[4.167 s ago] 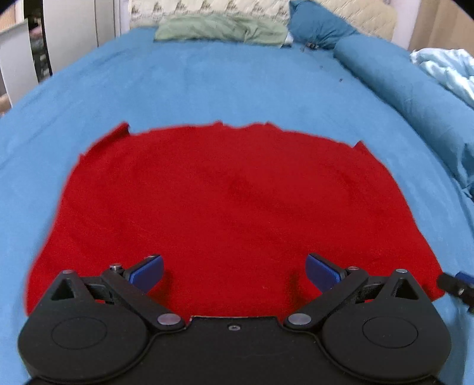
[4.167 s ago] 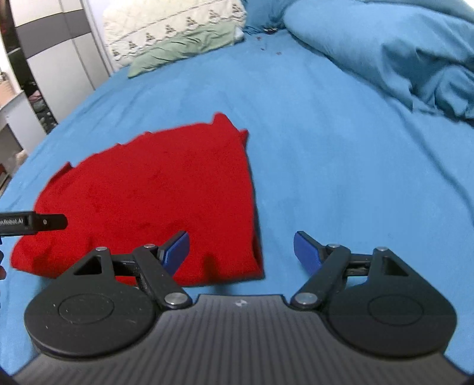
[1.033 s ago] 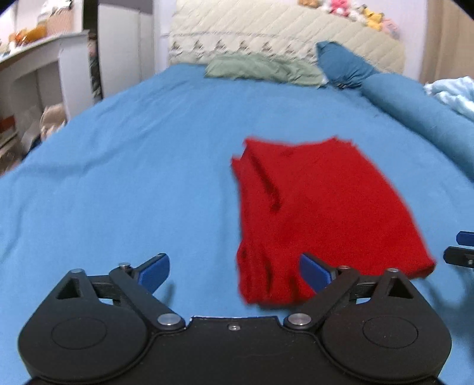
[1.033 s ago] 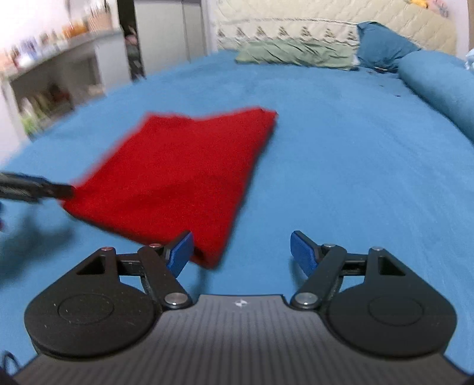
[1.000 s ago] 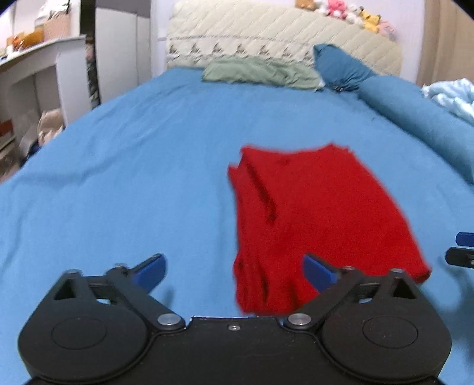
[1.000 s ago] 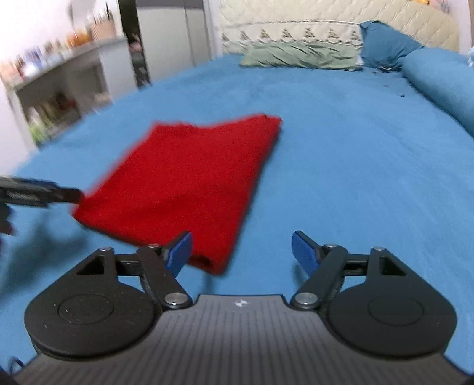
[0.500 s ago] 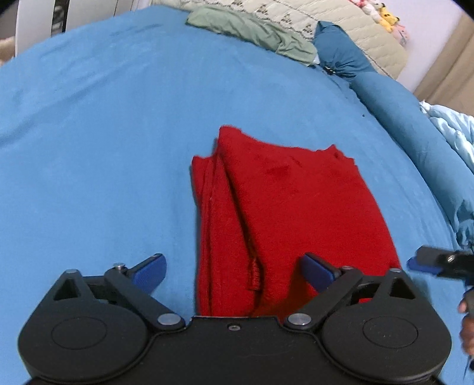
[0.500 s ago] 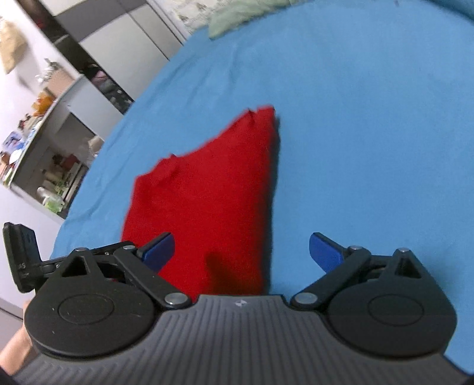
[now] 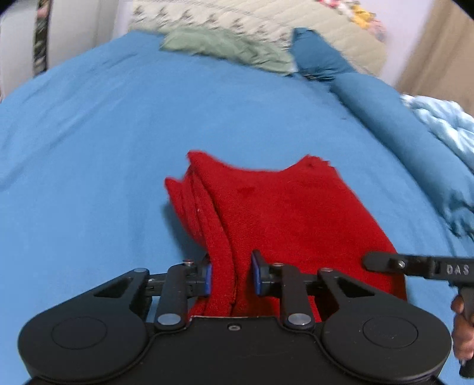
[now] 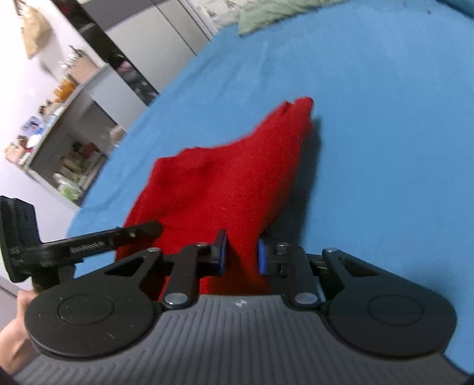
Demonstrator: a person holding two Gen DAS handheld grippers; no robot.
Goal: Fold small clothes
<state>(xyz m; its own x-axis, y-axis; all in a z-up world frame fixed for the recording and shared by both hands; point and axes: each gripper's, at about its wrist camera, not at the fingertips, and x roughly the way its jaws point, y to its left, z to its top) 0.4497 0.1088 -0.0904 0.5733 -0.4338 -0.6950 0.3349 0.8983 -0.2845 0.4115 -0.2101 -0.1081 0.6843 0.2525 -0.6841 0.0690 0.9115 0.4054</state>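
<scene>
A red knit garment, folded into a narrow stack, lies on the blue bedsheet. My left gripper is shut on the near left edge of the stack, where several layers show. My right gripper is shut on the near right corner of the same garment. The near edge is lifted off the sheet; the far end rests on it. The right gripper's finger also shows in the left wrist view, and the left gripper's finger shows in the right wrist view.
A green cloth and a quilted headboard pillow lie at the far end of the bed. A rolled blue duvet and a light blue blanket run along the right. Shelves and cabinets stand left of the bed.
Both grippers moved in onto the near edge of the folded garment and closed on it; half a second ago both were open. The near edge has risen.
</scene>
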